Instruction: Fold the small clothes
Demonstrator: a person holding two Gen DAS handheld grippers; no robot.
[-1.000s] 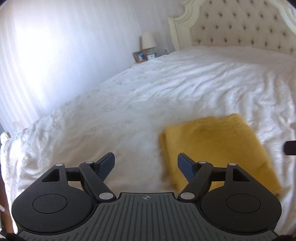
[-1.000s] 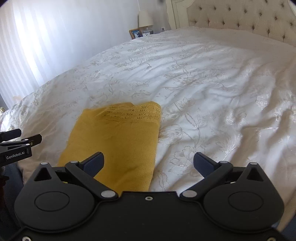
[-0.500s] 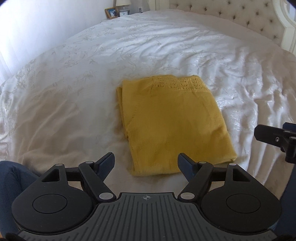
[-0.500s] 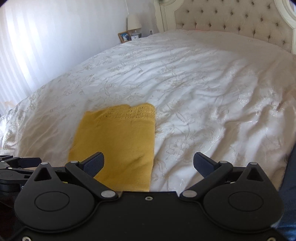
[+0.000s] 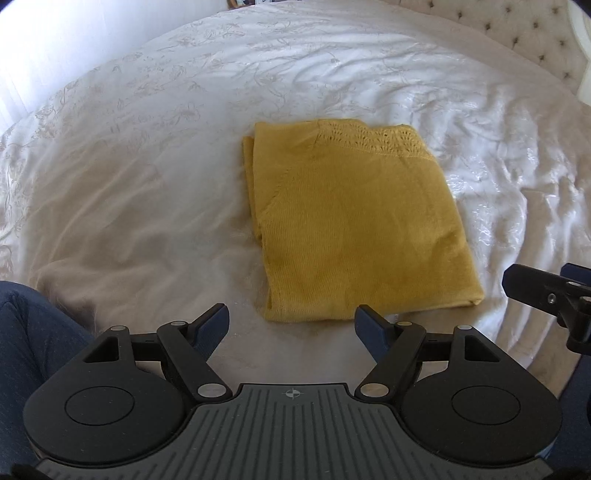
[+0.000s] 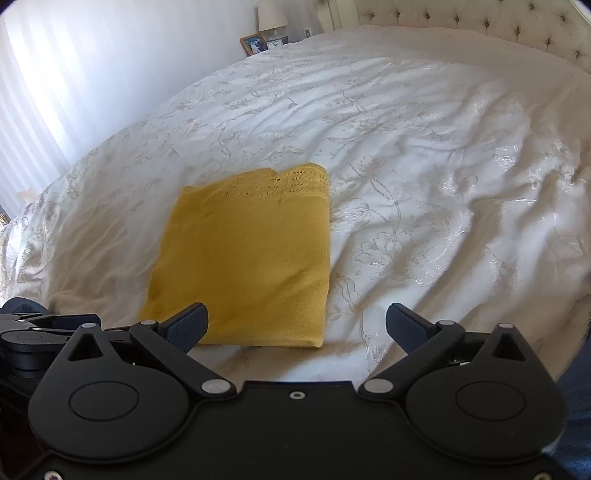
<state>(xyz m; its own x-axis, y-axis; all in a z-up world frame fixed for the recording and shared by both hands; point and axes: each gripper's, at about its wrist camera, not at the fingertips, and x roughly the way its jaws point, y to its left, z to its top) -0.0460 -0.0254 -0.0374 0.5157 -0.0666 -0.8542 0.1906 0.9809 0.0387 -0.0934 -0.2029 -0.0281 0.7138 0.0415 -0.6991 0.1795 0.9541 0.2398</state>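
Both wrist cams look down along their fingers at the bed (image 5: pixel 147 155) from near its edge, and both views share the yellow folded garment (image 5: pixel 354 225); the right one probably sits a bit flatter.

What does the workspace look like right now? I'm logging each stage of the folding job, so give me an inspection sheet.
Surface: white embroidered bedspread, wrinkled.
Job's things: yellow knit garment, folded into a flat rectangle, lace edge at the far end.
Clutter: nothing seen on the bed.
Grippers: left gripper open, empty, just short of the garment's near edge; right gripper open, empty.
Cables: nothing seen.
Surroundings: tufted headboard, lamp, picture frame, white curtain.
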